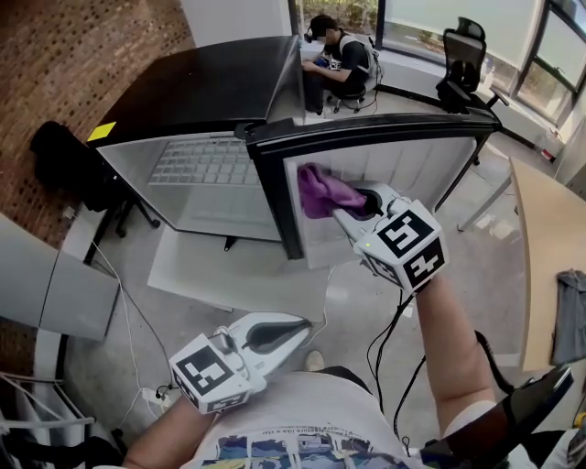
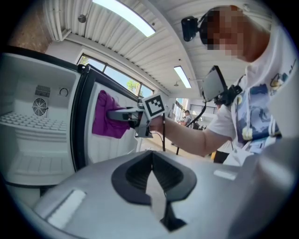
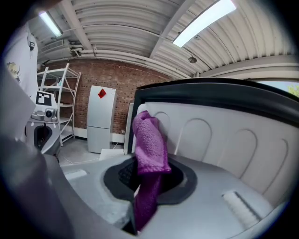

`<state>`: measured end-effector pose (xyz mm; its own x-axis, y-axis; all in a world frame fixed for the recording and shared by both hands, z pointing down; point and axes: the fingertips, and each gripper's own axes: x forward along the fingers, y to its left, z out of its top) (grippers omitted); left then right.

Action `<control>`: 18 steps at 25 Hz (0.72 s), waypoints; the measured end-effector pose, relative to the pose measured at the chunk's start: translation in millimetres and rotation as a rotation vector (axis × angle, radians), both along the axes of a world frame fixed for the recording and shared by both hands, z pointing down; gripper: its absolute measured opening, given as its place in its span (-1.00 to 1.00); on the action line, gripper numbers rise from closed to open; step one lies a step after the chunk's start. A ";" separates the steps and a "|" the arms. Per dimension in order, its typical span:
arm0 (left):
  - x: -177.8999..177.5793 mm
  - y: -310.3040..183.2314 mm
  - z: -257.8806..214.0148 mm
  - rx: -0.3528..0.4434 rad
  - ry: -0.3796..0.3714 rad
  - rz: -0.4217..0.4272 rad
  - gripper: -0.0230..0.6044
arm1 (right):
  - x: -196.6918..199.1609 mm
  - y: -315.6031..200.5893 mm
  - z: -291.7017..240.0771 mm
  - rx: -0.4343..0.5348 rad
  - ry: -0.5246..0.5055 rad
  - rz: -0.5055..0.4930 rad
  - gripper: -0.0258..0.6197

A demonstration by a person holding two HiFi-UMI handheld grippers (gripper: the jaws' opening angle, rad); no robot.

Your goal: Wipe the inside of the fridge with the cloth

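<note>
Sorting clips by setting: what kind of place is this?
Probably an office or lab workspace, not a home kitchen: an office chair, a brick wall and a desk near the open fridge.

Brick wall (image 1: pixel 73 55), grey floor (image 1: pixel 183 311), wooden desk (image 1: pixel 540 238), office chair (image 1: pixel 462 55), windows (image 1: pixel 430 18).

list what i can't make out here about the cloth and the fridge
- Head view: whether the cloth touches the door; the cloth itself covers the contact spot.
- Head view: the right part of the fridge interior, hidden behind the open door's edge.
- Head view: what the seated person at the back is doing; too small.
- Any view: dirt on the door; too fine to tell.
</note>
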<state>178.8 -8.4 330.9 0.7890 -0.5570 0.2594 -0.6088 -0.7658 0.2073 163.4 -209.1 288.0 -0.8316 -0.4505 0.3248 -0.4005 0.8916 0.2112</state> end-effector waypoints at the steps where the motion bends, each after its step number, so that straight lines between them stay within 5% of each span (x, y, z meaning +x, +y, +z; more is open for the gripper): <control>1: 0.3 -0.4 0.3 0.000 -0.001 -0.001 -0.91 | 4.1 -3.6 1.8 0.005 0.007 0.016 -0.74; 18: 31.4 -16.4 0.9 0.003 -0.004 0.111 -0.91 | 120.3 -49.2 7.8 0.023 0.020 0.311 -0.74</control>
<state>210.2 -24.8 331.8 0.8445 -0.4673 0.2617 -0.5215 -0.8288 0.2027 283.7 -258.3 295.8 -0.6465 -0.6896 0.3265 -0.6486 0.7220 0.2407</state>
